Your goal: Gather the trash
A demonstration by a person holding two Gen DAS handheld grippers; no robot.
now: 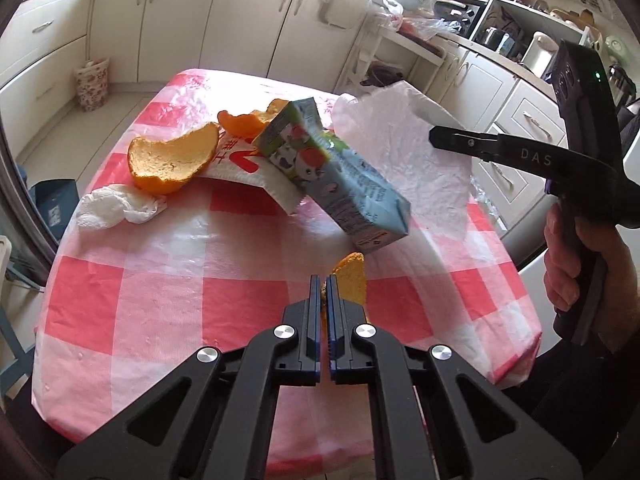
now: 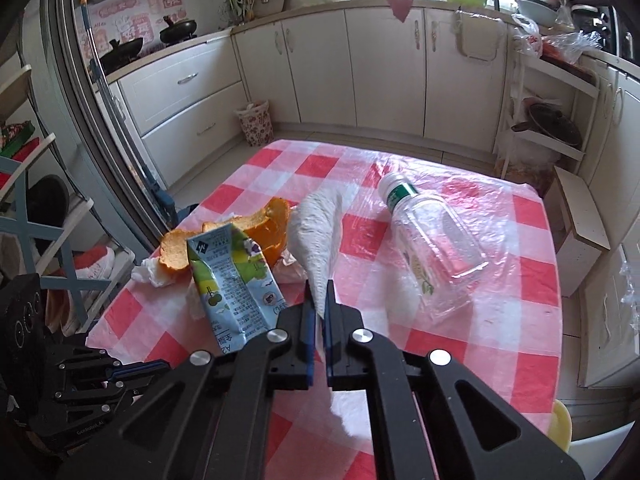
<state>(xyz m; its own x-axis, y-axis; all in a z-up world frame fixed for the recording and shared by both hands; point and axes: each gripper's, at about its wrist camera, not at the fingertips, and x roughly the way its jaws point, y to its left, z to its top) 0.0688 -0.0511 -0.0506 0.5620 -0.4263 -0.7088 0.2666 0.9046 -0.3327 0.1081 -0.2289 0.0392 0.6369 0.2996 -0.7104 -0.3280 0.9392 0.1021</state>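
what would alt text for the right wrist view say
The right tool is shut on a corner of a white plastic bag, lifting it above a table with a red-and-white checked cloth. To its left lie a crushed drink carton and orange peels, to its right an empty clear bottle, with kitchen cabinets behind.

Left gripper (image 1: 324, 280): lower centre of frame, jaws closed, angled downward.
Right gripper (image 2: 319, 285): lower centre, jaws closed, angled downward.
Right hand (image 1: 576, 264): wrapped around handle, right edge.
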